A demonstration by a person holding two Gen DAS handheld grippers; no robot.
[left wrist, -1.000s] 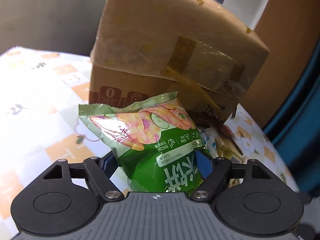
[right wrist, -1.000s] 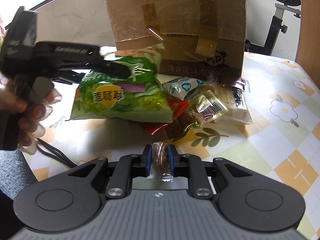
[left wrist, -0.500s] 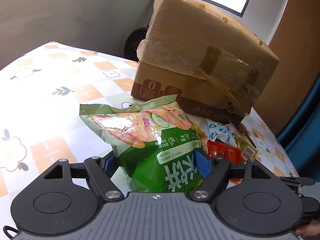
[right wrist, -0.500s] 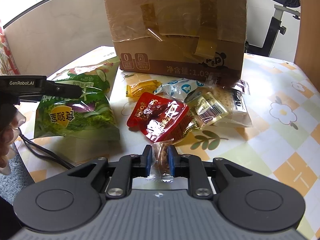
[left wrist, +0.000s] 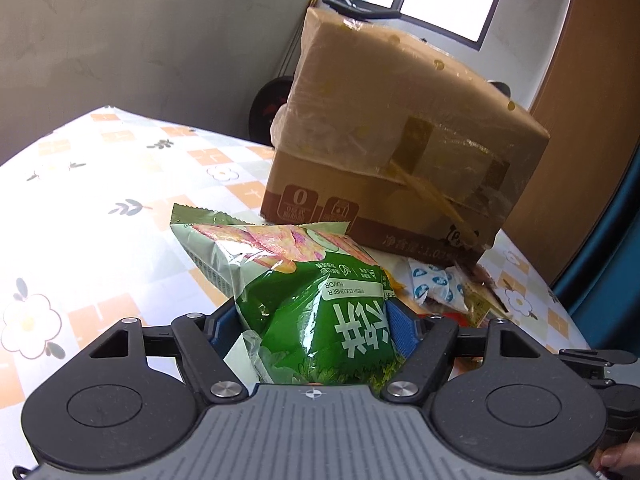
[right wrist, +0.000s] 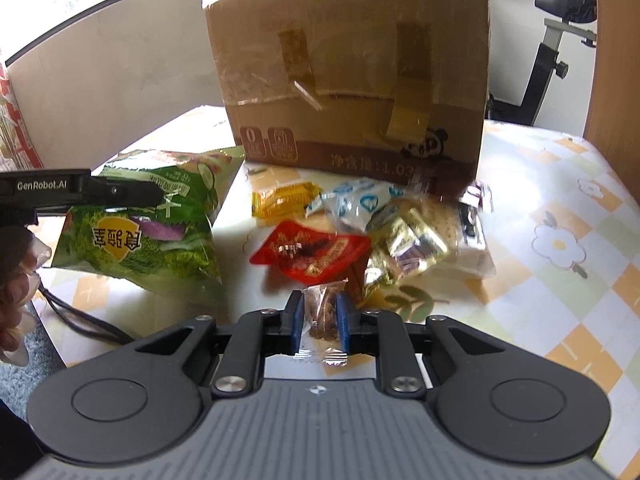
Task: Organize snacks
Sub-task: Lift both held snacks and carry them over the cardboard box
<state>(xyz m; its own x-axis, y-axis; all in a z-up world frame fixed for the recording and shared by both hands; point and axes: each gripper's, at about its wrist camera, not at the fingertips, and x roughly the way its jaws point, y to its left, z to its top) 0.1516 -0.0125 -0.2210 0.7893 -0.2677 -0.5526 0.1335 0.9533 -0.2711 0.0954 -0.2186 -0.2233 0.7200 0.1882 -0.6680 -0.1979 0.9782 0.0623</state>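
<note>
Right wrist view: snacks by a box point(right wrist: 352, 80).
Left fingers point(left wrist: 312, 320) hold the green chip bag point(left wrist: 304, 292); right fingers point(right wrist: 320, 316) pinch a small candy point(right wrist: 322, 312).

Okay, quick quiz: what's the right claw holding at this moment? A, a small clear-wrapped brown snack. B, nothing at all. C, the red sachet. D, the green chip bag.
A: in the right wrist view the right claw has its blue pads pressed on a small clear-wrapped brown snack, while the green chip bag sits in the left claw and the red sachet lies on the table.
</note>
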